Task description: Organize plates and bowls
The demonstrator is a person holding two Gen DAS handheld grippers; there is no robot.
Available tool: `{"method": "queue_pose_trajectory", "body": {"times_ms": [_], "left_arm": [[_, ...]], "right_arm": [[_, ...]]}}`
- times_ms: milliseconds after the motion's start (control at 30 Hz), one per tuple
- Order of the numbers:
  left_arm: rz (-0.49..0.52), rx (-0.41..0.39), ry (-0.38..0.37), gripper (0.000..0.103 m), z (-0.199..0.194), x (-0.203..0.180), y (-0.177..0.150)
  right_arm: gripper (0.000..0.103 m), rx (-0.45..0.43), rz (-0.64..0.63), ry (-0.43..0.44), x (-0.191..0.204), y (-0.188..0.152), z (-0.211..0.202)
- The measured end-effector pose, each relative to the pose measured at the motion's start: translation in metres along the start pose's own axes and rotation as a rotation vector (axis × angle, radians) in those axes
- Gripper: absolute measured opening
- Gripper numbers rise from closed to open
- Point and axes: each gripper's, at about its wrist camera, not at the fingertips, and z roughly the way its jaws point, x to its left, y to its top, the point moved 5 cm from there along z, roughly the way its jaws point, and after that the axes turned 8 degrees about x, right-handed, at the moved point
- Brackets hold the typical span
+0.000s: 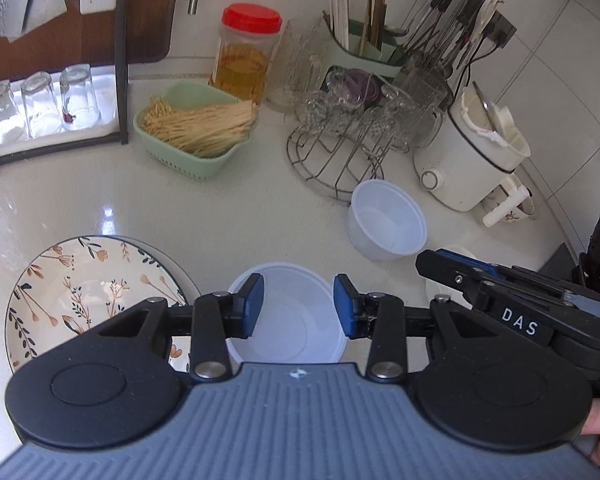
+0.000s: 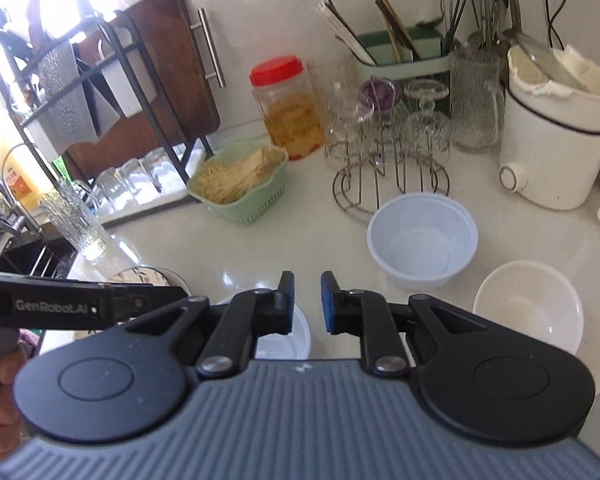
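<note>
The left hand-held gripper (image 1: 299, 306) is hovering part-open, gripping nothing, over a plastic bowl (image 1: 288, 320) (floral plate (image 1: 80, 292) at nine o'clock); the right hand-held gripper (image 2: 307, 303) is gaping narrowly, empty, above the bench (image 2: 260, 248).

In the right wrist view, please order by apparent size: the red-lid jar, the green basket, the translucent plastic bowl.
1. translucent plastic bowl
2. green basket
3. red-lid jar
The bowl is nearer the camera, so its lead is unsure.
</note>
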Motion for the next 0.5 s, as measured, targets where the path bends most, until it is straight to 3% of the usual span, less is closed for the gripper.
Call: {"method": "queue_pose_trajectory", "body": {"times_ms": [500], "left_arm": [[0.02,-0.068,0.021,0.044,-0.03,-0.035,-0.01]], "right_arm": [[0.018,-0.08,0.006,0.022,-0.005,0.002,-0.05]]}}
